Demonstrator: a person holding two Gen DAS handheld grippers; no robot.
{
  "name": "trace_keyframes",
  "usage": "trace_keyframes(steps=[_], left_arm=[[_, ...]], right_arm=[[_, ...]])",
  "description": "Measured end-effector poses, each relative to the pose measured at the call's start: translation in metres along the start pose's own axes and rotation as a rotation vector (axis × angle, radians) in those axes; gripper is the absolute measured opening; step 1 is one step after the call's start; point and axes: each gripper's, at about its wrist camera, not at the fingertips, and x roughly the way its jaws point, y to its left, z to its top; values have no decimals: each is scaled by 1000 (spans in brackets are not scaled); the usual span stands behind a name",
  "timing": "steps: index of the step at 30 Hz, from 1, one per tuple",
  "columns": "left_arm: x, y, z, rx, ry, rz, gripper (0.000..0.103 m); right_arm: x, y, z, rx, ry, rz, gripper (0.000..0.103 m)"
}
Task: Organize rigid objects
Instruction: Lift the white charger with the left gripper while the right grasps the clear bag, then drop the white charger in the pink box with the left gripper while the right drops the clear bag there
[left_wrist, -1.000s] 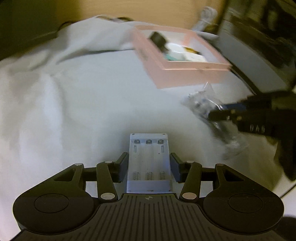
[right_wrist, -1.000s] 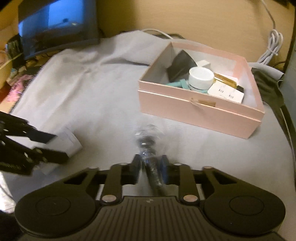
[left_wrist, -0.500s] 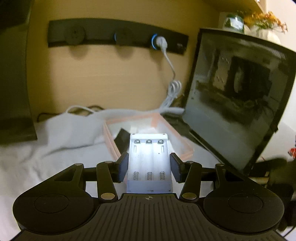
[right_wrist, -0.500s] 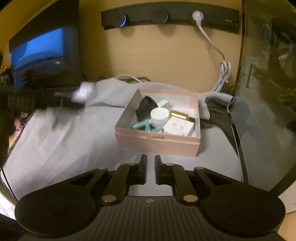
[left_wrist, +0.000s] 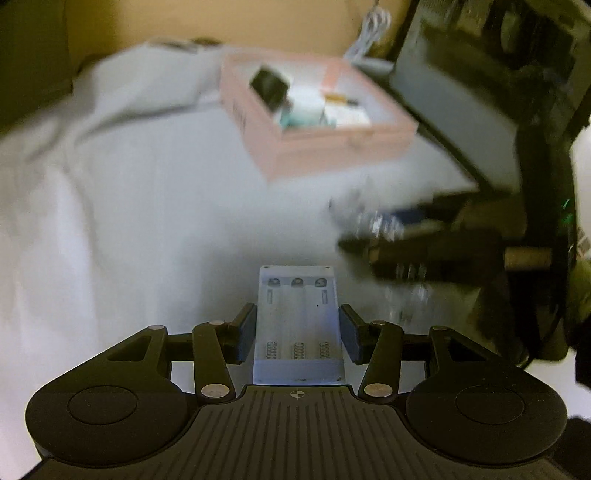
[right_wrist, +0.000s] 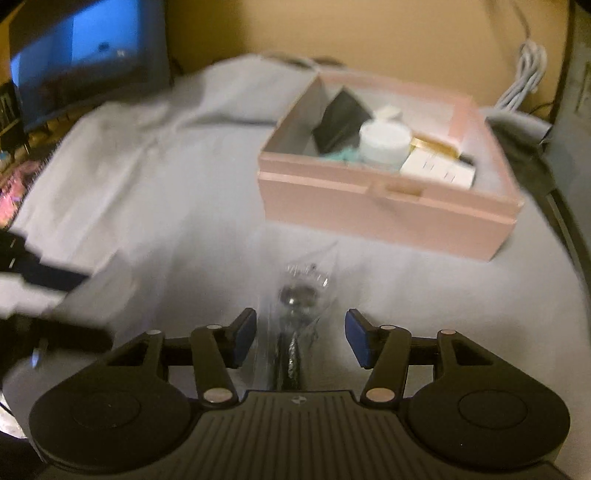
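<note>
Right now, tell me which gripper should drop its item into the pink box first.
Left. The left gripper already clamps the white three-slot battery holder. The right gripper's jaws are opening around the clear plastic bag of metal parts, short of the pink cardboard box.

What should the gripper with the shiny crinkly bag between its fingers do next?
Probably close. The right gripper is opening its jaws, and its blue pads stand clear of the clear bag on the grey cloth, so nothing is gripped. The pink box already holds other items, so squeezing the bag comes before lifting it there.
</note>
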Motion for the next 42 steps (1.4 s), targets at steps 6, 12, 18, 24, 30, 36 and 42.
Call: trace_keyframes(steps=[6,12,18,24,30,36,42], left_arm=[[-3,6,1,-18,-19,-11,53],[-19,-1,56,-26,-176,-53,53],[-37,-14,135,25,-344,-66,53],[-28,-16,212,-23,-410,-76,53],[16,-2,214,-114,-376,27,52],[30,24,143,-189,-292,112,52],[46,21,68,-97,-191,185,52]], right_arm=[[-38,-1,2,16,32,80,21],[-117,-27,30,80,-151,43,21],[-180,-64,87,127,-349,-10,21],[-182,-100,165,122,-419,-34,25],[-153,-119,165,154,-422,-82,63],[-104,-106,93,148,-266,-105,68],[-63,-65,20,164,-147,-163,78]])
